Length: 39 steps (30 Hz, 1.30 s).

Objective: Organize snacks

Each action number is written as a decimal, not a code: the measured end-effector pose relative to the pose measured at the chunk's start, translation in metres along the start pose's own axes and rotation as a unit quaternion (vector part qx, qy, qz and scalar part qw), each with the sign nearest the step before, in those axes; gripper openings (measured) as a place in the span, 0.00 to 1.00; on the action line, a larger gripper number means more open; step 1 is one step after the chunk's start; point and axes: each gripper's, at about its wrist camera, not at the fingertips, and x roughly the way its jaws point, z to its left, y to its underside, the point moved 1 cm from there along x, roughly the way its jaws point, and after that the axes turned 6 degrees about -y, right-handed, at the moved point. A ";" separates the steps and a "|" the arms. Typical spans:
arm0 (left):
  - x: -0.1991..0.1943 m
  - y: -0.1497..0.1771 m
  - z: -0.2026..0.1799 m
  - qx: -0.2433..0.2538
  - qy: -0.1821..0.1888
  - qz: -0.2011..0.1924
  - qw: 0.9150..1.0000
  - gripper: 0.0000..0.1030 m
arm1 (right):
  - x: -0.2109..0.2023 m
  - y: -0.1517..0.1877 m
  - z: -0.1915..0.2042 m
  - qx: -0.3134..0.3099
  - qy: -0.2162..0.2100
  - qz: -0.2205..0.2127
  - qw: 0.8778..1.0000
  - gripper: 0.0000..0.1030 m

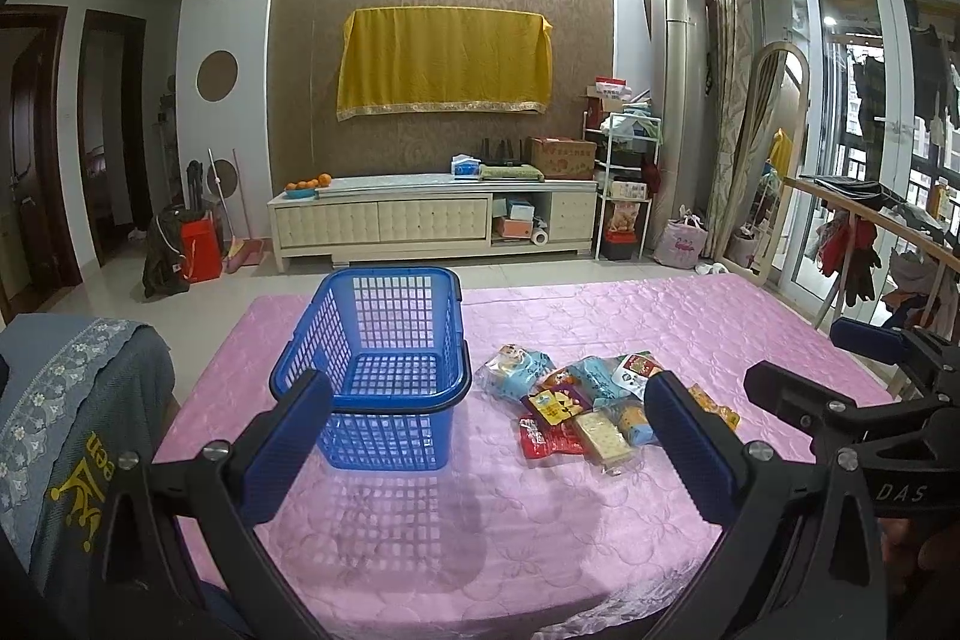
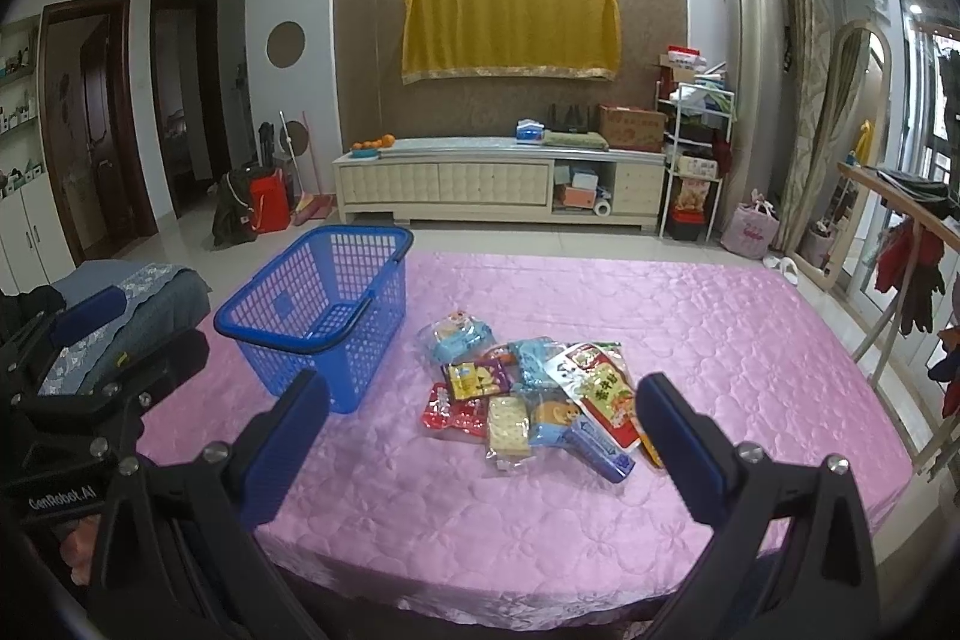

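The left gripper [image 1: 489, 430] hangs above the near part of the pink surface [image 1: 690, 316], fingers spread wide with nothing between them. The blue basket [image 1: 384, 376] stands upright just beyond its left finger, empty. The snacks [image 1: 594, 406] lie in a loose heap on the cloth right of the basket, close to it but apart; the gripper's right finger covers the heap's right edge.

The right gripper [image 2: 483, 427] is likewise spread and empty, above the near edge of the surface [image 2: 720, 328]. The snacks [image 2: 528, 400] lie just ahead between its fingers, the basket [image 2: 324, 304] farther off to the left. Packets overlap, so lower ones are partly hidden, and the print is too small to read.
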 end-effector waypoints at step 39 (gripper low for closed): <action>0.003 -0.003 -0.001 -0.009 0.006 0.015 1.000 1.00 | 0.002 0.000 -0.004 -0.008 -0.003 0.006 1.000 1.00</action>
